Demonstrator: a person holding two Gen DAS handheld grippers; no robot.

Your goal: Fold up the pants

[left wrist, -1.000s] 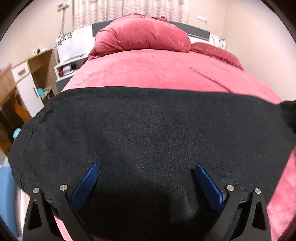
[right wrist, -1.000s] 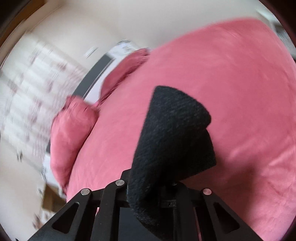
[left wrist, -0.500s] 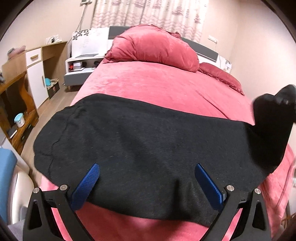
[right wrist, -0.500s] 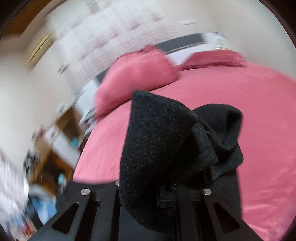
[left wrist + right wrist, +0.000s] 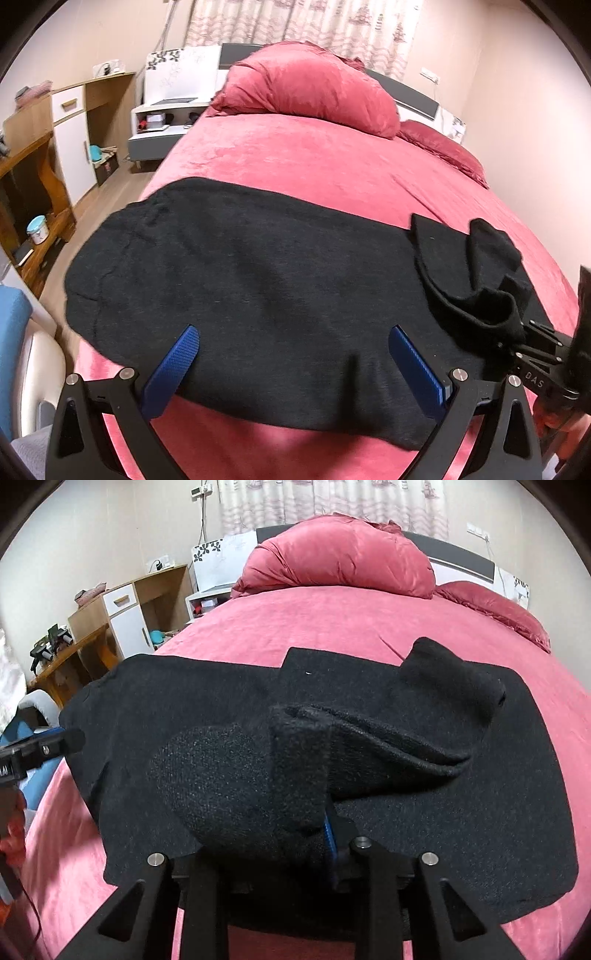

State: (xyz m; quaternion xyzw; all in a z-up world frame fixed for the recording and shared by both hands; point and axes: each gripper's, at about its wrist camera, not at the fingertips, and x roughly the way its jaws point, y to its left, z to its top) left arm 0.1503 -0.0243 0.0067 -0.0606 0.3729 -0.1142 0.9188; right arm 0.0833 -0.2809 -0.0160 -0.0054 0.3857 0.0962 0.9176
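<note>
Black pants (image 5: 258, 280) lie flat across the near end of a pink bed (image 5: 314, 162). My left gripper (image 5: 291, 354) is open and empty, its blue pads (image 5: 173, 365) hovering over the pants' near edge. My right gripper (image 5: 306, 823) is shut on the pants' right end (image 5: 258, 775), lifted and doubled back over the flat part (image 5: 498, 794). That gripper and the bunched fabric show at the right of the left wrist view (image 5: 491, 295). The left gripper's tip shows at the left edge of the right wrist view (image 5: 55, 744).
A large pink pillow (image 5: 310, 88) and a smaller one (image 5: 443, 147) lie at the headboard. A bedside table (image 5: 162, 125) and wooden desk with cabinet (image 5: 55, 147) stand left of the bed. A blue and white seat (image 5: 14, 350) is near left.
My right gripper has swung the held pants end up and leftward over the flat pants. My left gripper has pulled back and risen, so more of the bed shows.
</note>
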